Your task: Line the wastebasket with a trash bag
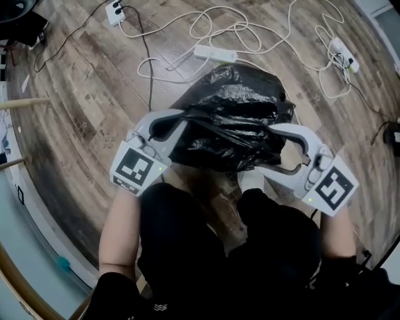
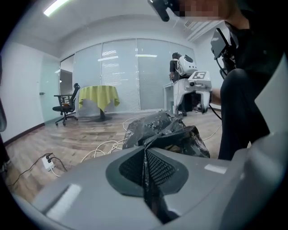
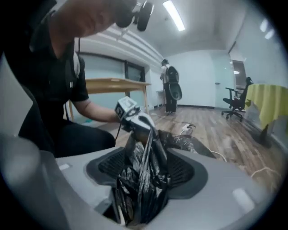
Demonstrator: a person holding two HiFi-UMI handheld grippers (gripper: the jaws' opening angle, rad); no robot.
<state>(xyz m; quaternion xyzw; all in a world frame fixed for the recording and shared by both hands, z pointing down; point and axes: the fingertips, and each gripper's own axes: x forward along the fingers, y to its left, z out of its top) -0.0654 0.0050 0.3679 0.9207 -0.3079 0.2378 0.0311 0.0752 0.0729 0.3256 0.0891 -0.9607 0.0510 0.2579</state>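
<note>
Head view, with both gripper views. One black trash bag [image 1: 232, 119] lay crumpled on the wooden floor [image 1: 94, 106], directly ahead of the seated person's knees [image 1: 187, 206] and between two hand-held grippers, each bearing one marker cube. The left gripper [image 1: 181, 120] was closed tight on the bag's left edge, a thin fold of film pinched between its meshed pads [image 2: 161, 170]. The right gripper [image 1: 275, 132] stood with its jaws wide apart; a loose bunch of bag film [image 3: 144, 179] hung in the gap between them, not squeezed by either pad. The wastebasket itself could not be made out.

Three white power strips were counted on the floor beyond the bag: one at upper left [image 1: 114, 11], one in the middle [image 1: 215, 53] and one at upper right [image 1: 344, 53]. Loops of white cable [image 1: 250, 37] ran between them, the nearest loop lying just beside the bag's far edge. One black cable [image 1: 147, 62] ran toward the bag's left side.

Open floor extended left and right of the bag. Farther off stood one office chair [image 2: 65, 105], one table under a yellow cloth [image 2: 99, 96], one bare wooden table [image 3: 117, 83] and one standing person [image 3: 168, 87], all well apart from the bag.
</note>
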